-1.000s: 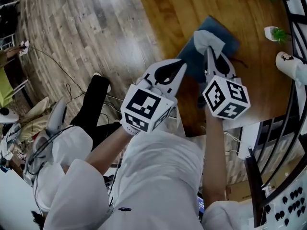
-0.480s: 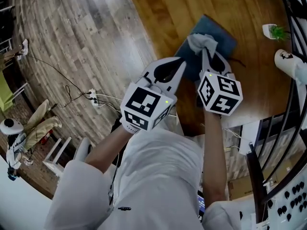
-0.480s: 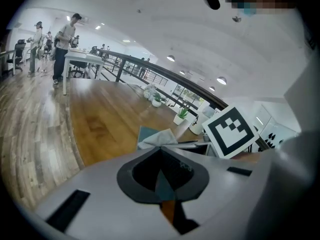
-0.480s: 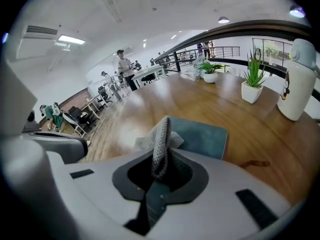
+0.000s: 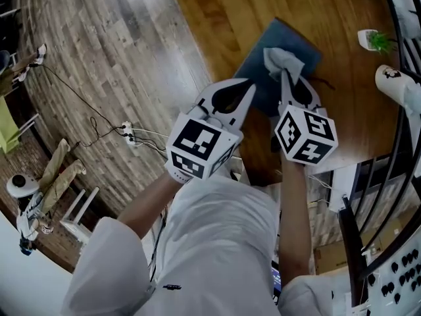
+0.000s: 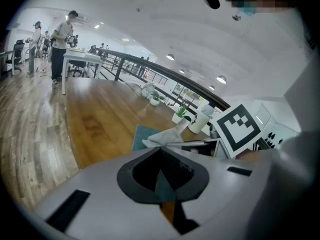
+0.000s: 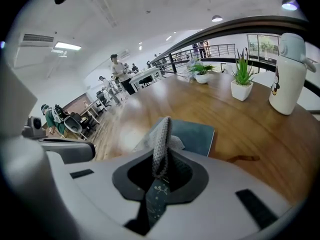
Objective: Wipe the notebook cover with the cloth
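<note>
Your left gripper [image 5: 252,84] is on the left, at the near left edge of the notebook [image 5: 299,41]. In its own view the left gripper [image 6: 160,148] has its jaws pressed together with nothing between them. Whether its tip touches the cover cannot be told from any view.

The notebook is teal and lies flat on the wooden table [image 5: 230,18], turned at an angle so one corner points to the far side. From the left gripper view the notebook [image 6: 140,133] shows just beyond the jaws, with the cloth [image 6: 167,136] bunched on it.

Further right, your right gripper [image 5: 284,74] is over the notebook's middle, and its jaws pinch the grey cloth [image 5: 281,59]. In the right gripper view a knitted fold of the cloth [image 7: 162,131] stands upright between the jaws of the right gripper [image 7: 161,159] – clamped from both sides – and the free part spreads down onto the notebook [image 7: 197,136]. Bare teal cover shows to the right of the cloth and beyond it.

On the right side of the table, well apart from the notebook, a small plant in a white pot [image 5: 373,41] stands upright. Nearer you and at the right edge is a white flask [image 5: 395,84]. The right gripper view shows the same pair – the plant [image 7: 241,86] to the left of the flask [image 7: 287,74], the two near each other but apart
</note>
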Demonstrator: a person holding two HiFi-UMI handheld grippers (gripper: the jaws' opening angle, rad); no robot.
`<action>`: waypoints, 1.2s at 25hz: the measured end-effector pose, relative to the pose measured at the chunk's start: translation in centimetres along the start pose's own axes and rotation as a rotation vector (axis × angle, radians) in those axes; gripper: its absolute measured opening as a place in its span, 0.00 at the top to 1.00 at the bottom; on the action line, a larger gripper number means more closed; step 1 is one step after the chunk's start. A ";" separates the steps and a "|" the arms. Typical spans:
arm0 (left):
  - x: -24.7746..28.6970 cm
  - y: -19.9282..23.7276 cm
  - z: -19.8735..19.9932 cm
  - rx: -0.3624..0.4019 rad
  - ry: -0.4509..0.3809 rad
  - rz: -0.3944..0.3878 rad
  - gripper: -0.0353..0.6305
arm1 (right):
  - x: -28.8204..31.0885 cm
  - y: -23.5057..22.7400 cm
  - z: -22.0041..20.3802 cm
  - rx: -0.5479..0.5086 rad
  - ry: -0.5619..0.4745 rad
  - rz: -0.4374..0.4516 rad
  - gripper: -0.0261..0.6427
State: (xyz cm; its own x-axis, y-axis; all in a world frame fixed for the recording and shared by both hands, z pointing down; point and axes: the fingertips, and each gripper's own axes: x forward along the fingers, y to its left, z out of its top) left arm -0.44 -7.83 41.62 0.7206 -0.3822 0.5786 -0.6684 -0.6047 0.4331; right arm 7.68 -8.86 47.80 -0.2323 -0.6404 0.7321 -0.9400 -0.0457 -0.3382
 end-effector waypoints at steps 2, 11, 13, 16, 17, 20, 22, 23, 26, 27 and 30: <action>0.1 -0.3 -0.2 0.000 0.003 -0.001 0.92 | -0.2 -0.3 -0.1 0.001 -0.002 -0.002 0.91; -0.1 -1.3 -0.4 0.001 -0.004 0.001 0.92 | -2.1 -2.6 -0.2 0.186 -0.052 -0.014 0.91; -0.2 -1.6 -0.7 0.000 -0.002 0.003 0.92 | -2.3 -3.6 -1.0 0.173 -0.033 -0.040 0.91; -0.3 -2.1 -1.0 0.001 -0.003 0.005 0.92 | -2.8 -4.7 -1.9 0.156 -0.014 -0.064 0.91; -0.4 -2.3 -1.1 0.001 -0.003 0.004 0.92 | -3.0 -5.1 -2.1 0.151 -0.011 -0.071 0.91; -0.4 -2.5 -1.4 0.001 -0.002 0.008 0.92 | -3.3 -5.8 -2.7 0.139 -0.002 -0.088 0.91; -0.5 -2.7 -1.7 0.001 -0.005 0.013 0.92 | -3.6 -6.2 -3.1 0.129 0.005 -0.102 0.91; -0.6 -2.8 -1.8 0.001 -0.006 0.015 0.92 | -3.8 -6.5 -3.4 0.123 0.009 -0.112 0.91; -0.8 -3.4 -2.1 -0.001 -0.010 0.021 0.92 | -4.5 -7.4 -4.1 0.075 0.034 -0.149 0.91; -0.8 -3.5 -2.3 -0.002 -0.011 0.023 0.92 | -4.7 -7.6 -4.4 0.051 0.044 -0.163 0.91; -0.9 -4.1 -2.8 -0.007 -0.012 0.029 0.92 | -5.7 -8.4 -5.2 0.015 0.061 -0.197 0.91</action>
State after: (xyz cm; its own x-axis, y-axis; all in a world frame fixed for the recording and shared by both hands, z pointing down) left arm 1.10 -3.08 41.25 0.7033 -0.4078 0.5823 -0.6901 -0.5885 0.4213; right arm 15.58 -0.86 49.56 -0.0595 -0.5701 0.8194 -0.9649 -0.1773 -0.1935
